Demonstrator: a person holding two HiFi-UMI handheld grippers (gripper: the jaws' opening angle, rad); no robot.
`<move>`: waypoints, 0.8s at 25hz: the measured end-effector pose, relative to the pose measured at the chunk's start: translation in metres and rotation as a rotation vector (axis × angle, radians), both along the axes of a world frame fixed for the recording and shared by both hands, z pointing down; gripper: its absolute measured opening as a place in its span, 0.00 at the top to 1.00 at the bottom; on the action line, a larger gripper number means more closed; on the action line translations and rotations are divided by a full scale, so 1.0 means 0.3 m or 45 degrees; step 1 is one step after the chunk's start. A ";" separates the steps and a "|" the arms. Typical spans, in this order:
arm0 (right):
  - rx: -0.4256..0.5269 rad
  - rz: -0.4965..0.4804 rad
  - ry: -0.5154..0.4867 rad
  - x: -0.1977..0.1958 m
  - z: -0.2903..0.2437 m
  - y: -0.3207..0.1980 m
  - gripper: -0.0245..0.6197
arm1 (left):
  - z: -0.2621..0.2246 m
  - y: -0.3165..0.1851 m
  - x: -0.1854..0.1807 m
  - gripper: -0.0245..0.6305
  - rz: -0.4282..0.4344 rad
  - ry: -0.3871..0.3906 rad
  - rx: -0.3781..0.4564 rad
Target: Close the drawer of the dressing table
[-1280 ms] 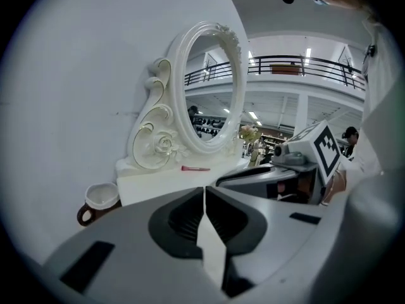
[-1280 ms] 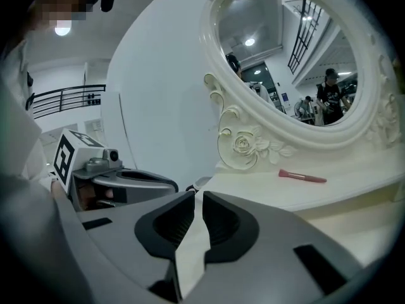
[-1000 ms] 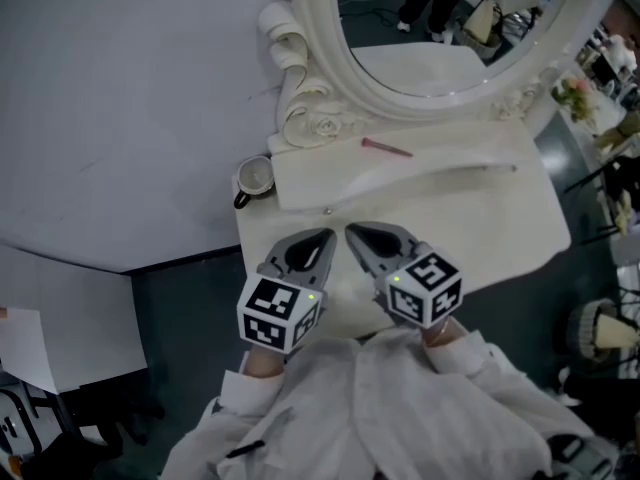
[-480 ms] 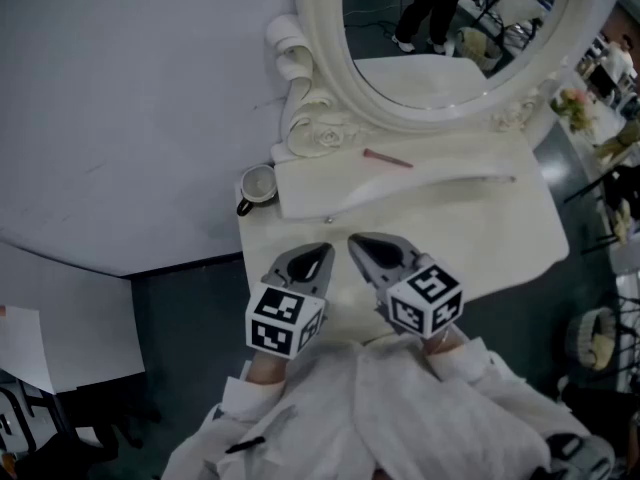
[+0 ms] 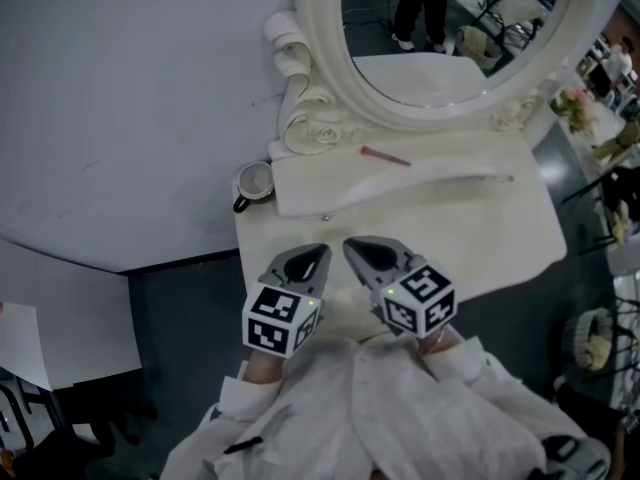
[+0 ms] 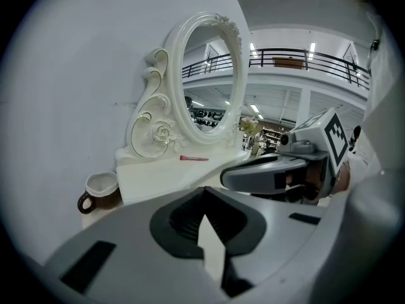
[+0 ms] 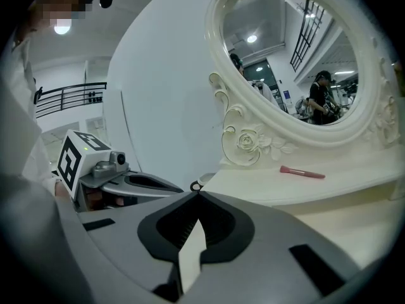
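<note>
No shift since earlier: left tongs (image 5: 324, 250) and right tongs (image 5: 348, 243) pressed together, empty, over dressing table (image 5: 500, 230) near mug (image 5: 254, 181).

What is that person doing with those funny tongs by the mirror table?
A person holds the left tongs and the right tongs side by side at the front of a white dressing table, tips toward the mirror. Both tongs are shut and hold nothing. A mug sits at the table's left corner, and a pink stick lies below the mirror. No open drawer shows.
</note>
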State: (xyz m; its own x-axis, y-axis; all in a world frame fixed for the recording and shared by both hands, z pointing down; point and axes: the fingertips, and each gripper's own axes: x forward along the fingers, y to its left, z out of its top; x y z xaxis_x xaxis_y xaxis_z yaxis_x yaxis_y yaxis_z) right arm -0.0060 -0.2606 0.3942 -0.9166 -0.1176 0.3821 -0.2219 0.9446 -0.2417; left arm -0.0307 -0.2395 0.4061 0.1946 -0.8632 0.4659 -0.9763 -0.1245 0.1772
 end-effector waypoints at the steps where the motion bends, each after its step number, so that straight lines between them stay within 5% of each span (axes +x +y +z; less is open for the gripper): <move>1: 0.004 -0.002 0.002 -0.001 0.000 0.001 0.95 | 0.002 0.001 0.001 0.95 0.002 0.002 -0.001; 20: 0.000 -0.028 0.007 -0.008 -0.005 0.026 0.95 | 0.018 0.011 0.021 0.95 0.041 -0.015 -0.018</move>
State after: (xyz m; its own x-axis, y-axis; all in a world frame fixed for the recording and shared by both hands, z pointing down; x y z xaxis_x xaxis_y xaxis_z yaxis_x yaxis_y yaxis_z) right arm -0.0084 -0.2529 0.3928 -0.9170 -0.0976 0.3868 -0.2025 0.9493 -0.2404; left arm -0.0245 -0.2362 0.4113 0.2166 -0.8501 0.4801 -0.9738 -0.1534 0.1677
